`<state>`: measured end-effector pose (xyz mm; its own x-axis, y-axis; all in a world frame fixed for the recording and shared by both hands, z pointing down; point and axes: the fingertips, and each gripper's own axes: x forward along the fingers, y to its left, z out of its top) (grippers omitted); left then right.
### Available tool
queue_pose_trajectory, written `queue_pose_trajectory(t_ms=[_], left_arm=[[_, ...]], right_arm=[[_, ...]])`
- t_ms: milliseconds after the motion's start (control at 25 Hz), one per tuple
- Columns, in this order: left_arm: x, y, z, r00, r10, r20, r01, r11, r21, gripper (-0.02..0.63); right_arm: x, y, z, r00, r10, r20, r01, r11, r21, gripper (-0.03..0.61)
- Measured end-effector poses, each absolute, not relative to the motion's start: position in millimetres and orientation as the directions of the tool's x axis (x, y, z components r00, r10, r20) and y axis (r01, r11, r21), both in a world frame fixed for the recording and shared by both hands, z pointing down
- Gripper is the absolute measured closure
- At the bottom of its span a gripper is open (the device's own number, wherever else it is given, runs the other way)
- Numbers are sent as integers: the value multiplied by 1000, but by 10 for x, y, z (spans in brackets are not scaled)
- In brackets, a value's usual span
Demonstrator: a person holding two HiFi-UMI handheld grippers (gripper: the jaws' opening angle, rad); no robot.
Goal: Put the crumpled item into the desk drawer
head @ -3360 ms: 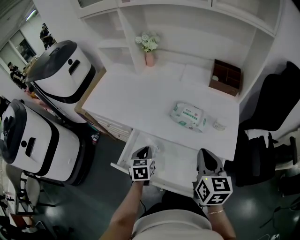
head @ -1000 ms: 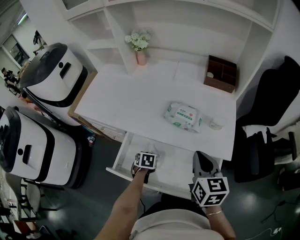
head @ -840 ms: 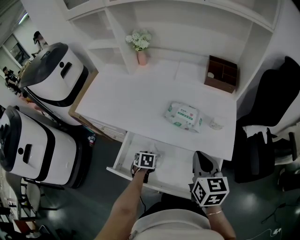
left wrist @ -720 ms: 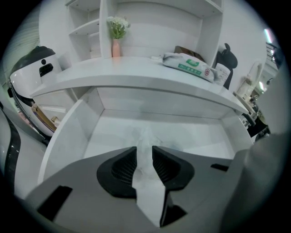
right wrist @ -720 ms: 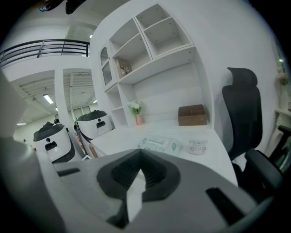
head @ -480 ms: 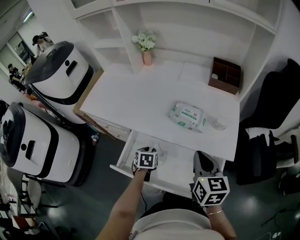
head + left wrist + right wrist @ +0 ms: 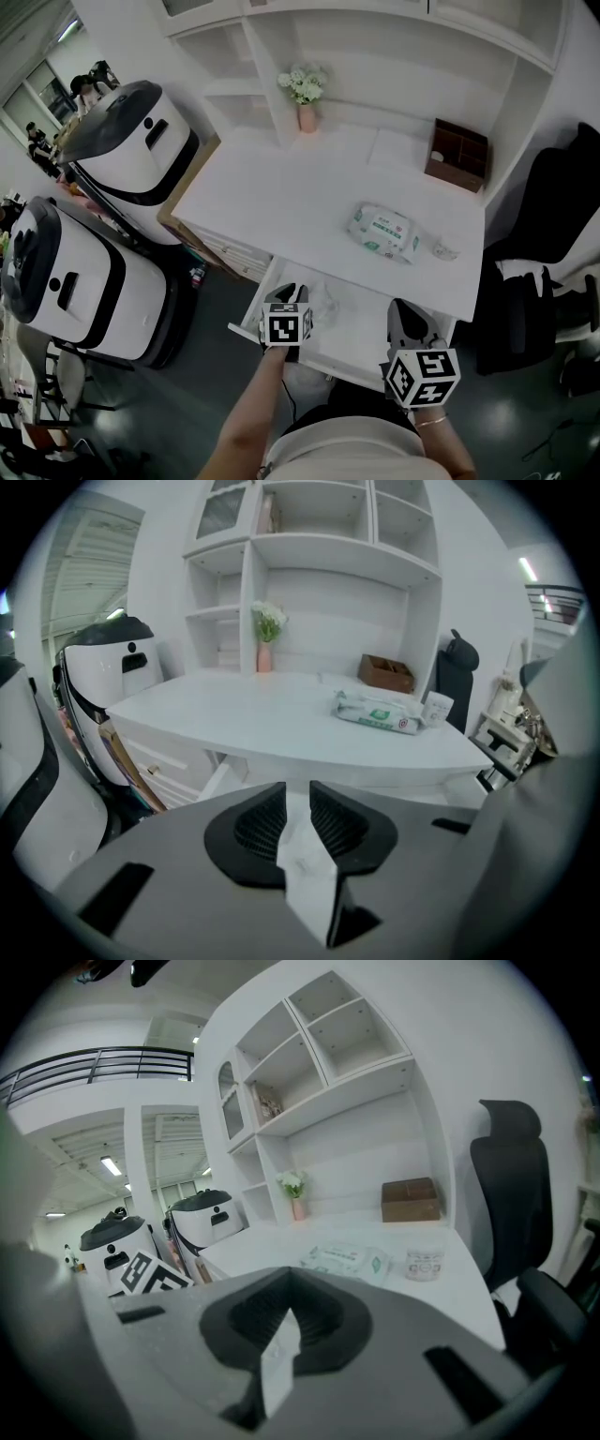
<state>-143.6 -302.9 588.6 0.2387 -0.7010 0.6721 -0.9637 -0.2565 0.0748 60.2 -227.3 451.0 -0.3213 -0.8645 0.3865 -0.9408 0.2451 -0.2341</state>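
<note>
no legible txt anywhere. wipes pack [image 7: 382, 232] on the desk has a green label w/ print, too small & blurry to read in any view. small clear tub [image 7: 442, 250] beside it carries a printed band, also illegible, even in the right gripper view. left marker cube [image 7: 285, 327] & right marker cube [image 7: 423, 377] show b/w square code patterns only, no letters or nos. no brand or sign can be made out on the white machines [image 7: 141, 150] at left.
</note>
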Motion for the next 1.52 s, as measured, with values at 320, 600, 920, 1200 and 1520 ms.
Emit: queue_pose_trajectory(t_ms=[320,600,920,1200,1520], left_arm=[[-1634,-2898,5318,249,-800,546,-968,-216,124,557],[-1797,-2698,4916,226,-866,446,-973,-184,138,571],[-1954,-2424,4591,207,-912,353,-975,-162,153,618],[-2070,-2181,4397,188,-936,296,-976,-146,159,620],[-2137,-1975,4260,170,-951,257,-980,-136,148,620]], right_arm=[[518,-2244,4467,-335,-864,377,-936,260,-235,577],[411,-2168,4403,-356,-861,362,-929,283,-239,577],[334,-2084,4361,-373,-859,350,-923,304,-236,577],[289,-2048,4309,-387,-859,335,-917,319,-241,577],[223,-1993,4226,-428,-852,302,-896,357,-264,577]])
